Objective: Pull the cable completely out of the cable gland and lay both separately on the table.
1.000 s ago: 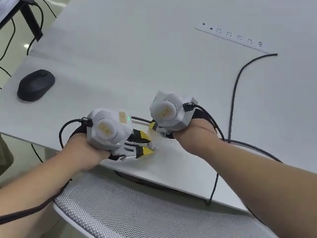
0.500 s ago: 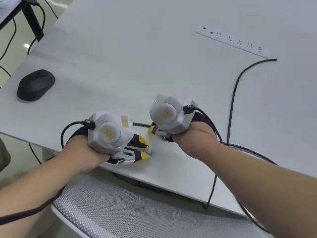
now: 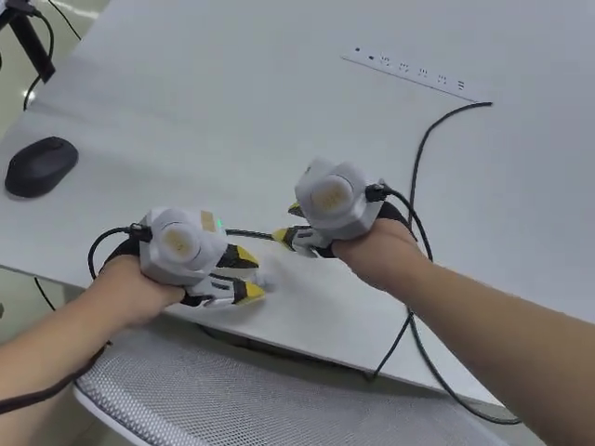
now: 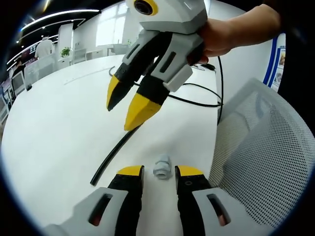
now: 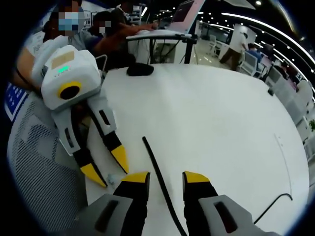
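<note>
Left gripper (image 3: 246,275): its jaws stand apart, low over the near edge of the table (image 3: 232,102), and they grip nothing.
Cable gland (image 4: 161,167): small and light grey; it lies on the table between the two yellow tips of the left gripper. I cannot tell if a tip touches it.
Right gripper (image 4: 123,109): its jaws are also parted and point toward the left gripper; they are not closed on anything.
Cable (image 4: 114,155): thin and black, it lies flat on the table, outside the gland and beside it. In the right gripper view it runs through the gap between that gripper's jaws.
Farther away: a dark mouse (image 3: 39,165) and a white power strip (image 3: 409,70).
</note>
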A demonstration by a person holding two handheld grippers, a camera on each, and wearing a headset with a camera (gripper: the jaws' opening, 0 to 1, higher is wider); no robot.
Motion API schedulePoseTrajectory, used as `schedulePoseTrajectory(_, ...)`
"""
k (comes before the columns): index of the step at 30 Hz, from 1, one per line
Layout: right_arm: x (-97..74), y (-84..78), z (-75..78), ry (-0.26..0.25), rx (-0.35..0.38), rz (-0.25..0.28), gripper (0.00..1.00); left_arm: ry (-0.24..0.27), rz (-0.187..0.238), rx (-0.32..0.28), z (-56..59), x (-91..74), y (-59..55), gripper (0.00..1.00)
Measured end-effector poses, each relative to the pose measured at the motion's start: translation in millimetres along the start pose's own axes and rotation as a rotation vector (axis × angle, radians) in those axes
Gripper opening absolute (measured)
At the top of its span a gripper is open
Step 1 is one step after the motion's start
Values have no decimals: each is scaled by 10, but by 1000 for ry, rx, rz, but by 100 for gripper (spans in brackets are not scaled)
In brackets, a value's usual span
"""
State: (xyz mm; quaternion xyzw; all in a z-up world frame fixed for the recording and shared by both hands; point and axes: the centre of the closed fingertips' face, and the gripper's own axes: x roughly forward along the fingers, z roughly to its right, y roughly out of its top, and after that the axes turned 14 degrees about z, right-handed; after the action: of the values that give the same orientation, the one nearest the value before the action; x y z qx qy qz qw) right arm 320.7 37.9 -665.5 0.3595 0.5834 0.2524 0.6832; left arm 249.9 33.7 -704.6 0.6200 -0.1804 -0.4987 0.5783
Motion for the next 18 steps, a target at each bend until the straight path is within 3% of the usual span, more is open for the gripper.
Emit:
schedulePoseTrajectory(11, -719, 333, 81, -78, 95, 185, 38, 43, 116, -76, 190, -312, 448, 38)
schedulePoseTrajectory(13, -806, 423, 44, -68, 141, 247, 40, 49, 140, -93, 238, -368, 544, 39)
schedulePoseTrajectory(18, -1118, 427, 19, -111, 195, 310, 43, 63, 181, -121, 284, -450, 668, 48)
